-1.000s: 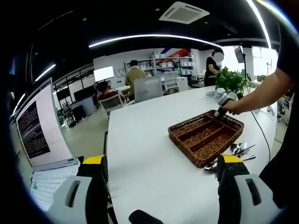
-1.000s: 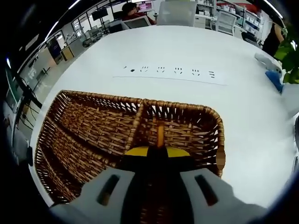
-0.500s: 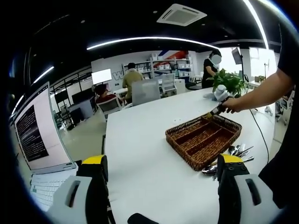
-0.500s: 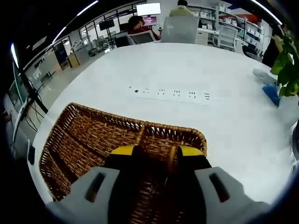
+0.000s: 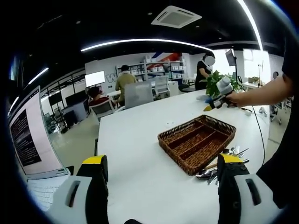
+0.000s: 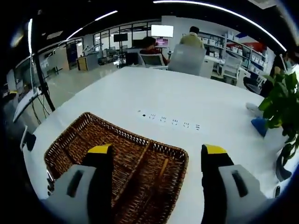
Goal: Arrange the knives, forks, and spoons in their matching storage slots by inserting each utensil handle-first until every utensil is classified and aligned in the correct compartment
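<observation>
Right claw (image 6: pixel 153 156) now lifted, open — one basket (image 6: pixel 74 140).

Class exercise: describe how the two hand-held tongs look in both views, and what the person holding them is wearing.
The left tongs and the right tongs match: two broad pale grey jaws, each with a dark slot, black inner faces and yellow tips. In the left gripper view the right tongs show a pale body with a yellow tip. The person's sleeve is dark and short.

wicker tray (image 5: pixel 186 150): brown, compartments empty, on white table | utensils (image 5: pixel 219 165): silver pile just beside tray
</observation>
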The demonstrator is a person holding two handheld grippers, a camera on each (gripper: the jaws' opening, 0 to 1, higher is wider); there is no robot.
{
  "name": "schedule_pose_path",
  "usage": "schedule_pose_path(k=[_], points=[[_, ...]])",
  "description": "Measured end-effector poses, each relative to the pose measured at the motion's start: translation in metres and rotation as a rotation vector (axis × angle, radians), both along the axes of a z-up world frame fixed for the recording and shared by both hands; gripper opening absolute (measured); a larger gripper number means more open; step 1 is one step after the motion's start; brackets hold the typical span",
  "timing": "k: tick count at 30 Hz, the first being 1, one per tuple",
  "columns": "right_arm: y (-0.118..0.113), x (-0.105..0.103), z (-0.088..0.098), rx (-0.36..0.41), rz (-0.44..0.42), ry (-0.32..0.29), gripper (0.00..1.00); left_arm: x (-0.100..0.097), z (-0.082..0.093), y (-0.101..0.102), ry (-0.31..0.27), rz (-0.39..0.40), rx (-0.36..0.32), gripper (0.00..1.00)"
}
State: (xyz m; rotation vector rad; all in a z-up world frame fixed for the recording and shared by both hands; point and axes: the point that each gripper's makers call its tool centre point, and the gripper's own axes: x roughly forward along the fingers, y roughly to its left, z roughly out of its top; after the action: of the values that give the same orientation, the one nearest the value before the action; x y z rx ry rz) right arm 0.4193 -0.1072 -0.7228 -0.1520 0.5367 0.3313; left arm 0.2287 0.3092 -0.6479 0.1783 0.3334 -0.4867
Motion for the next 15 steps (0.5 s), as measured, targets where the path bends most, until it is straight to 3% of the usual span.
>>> schedule_pose_path(k=[4, 15], points=[[-0.002, -0.016, 0.020, 0.023, 0.006, -0.064, 1.00, 0.003, 0.000, -0.009, -0.003, -0.025, -0.006, 0.99], [-0.004, -0.076, 0.045, 0.069, 0.069, -0.127, 1.00, 0.002, 0.003, -0.027, -0.004, -0.073, -0.012, 0.99]])
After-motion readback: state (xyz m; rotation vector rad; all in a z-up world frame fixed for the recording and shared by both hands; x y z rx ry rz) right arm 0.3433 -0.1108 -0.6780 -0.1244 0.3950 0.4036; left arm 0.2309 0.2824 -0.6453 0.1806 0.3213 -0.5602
